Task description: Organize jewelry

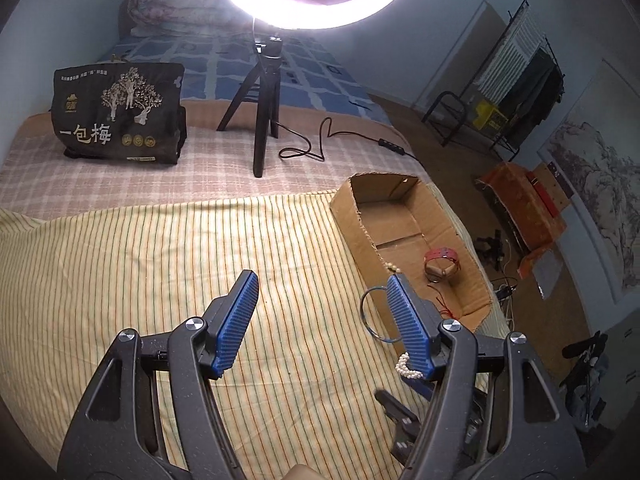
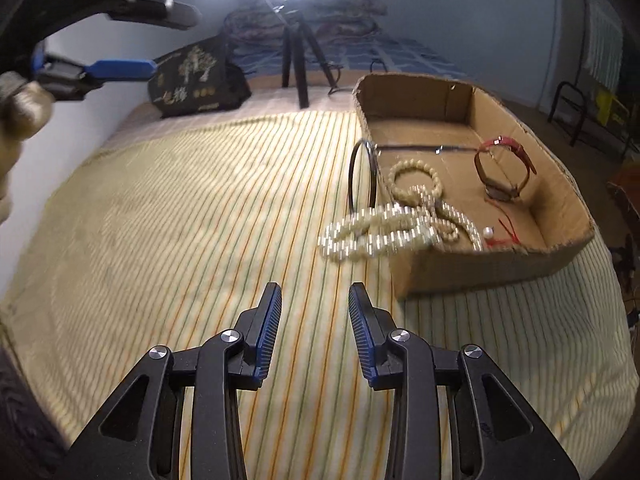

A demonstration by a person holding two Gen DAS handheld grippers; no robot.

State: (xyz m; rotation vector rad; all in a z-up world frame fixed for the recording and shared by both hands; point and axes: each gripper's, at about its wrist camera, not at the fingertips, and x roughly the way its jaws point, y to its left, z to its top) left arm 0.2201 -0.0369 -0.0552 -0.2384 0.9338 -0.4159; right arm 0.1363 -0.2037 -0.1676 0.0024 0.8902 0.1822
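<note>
On the striped bedsheet [image 2: 180, 208], the left gripper [image 1: 320, 292] hangs with its jaws spread and nothing between them. The right gripper [image 2: 314, 292] is parted too and carries nothing (its blue pads are bare).

Just right of it, the pearl necklace [image 2: 384, 228] lies draped over the near-left wall of the cardboard box [image 2: 560, 184], part inside, part spilling onto the sheet. A dark bangle [image 2: 362, 176] leans against the outside of the same wall. Farther right, inside the box, sits a red-strapped watch [image 2: 504, 168].

The likely trouble is the necklace: half out, its hanging weight could drag the rest over the edge. A nudge against the light box could also topple the bangle.
</note>
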